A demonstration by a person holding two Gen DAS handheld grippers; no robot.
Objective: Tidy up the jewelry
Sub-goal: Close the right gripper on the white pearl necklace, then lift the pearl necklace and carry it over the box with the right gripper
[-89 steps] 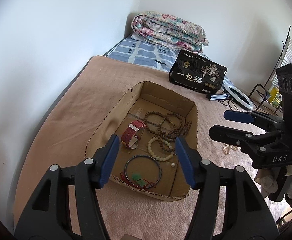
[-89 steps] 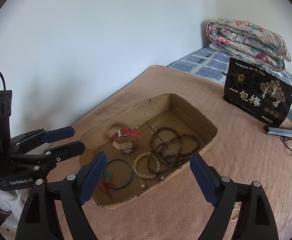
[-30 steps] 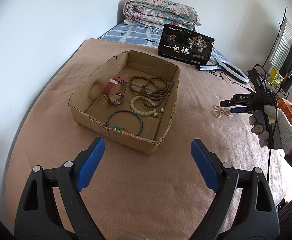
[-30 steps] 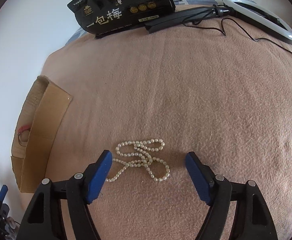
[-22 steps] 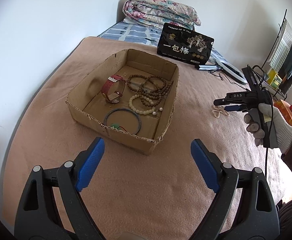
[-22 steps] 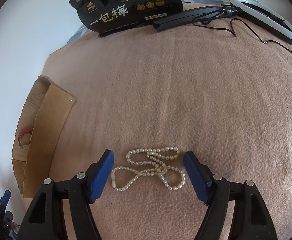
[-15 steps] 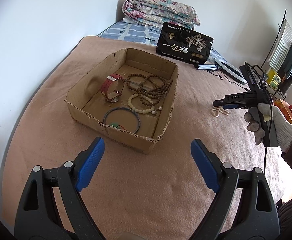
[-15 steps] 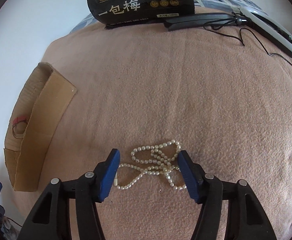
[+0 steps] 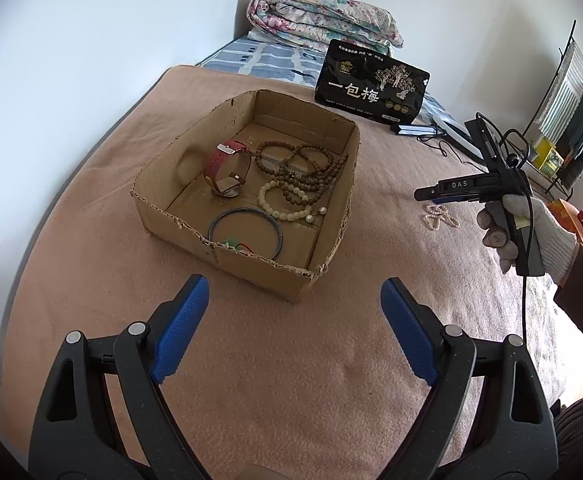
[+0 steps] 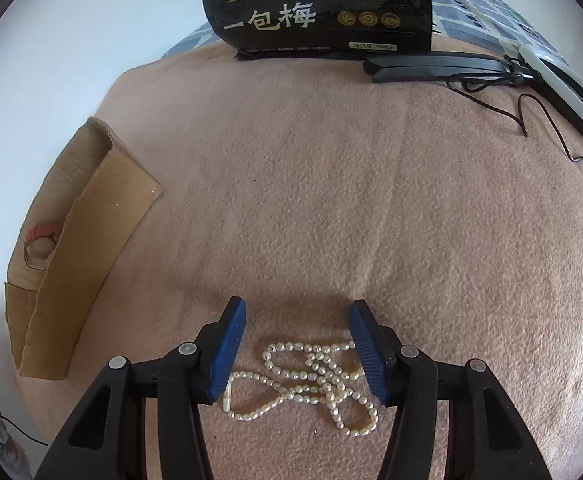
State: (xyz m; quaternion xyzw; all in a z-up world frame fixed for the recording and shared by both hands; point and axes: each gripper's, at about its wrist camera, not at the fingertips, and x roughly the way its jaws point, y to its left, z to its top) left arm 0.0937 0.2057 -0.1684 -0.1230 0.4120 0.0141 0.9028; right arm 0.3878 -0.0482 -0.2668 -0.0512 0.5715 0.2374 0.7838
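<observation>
Both pads of the open right tool (image 10: 297,340) straddle the pearl necklace (image 10: 311,376); close low, gathering several strands.

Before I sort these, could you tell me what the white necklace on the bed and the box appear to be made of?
The white necklace looks like pearl or imitation pearl: small, slightly uneven, softly glossy cream beads; real or fake is impossible to tell. The box is plain matte brown corrugated cardboard, with torn, ragged cut edges.
</observation>
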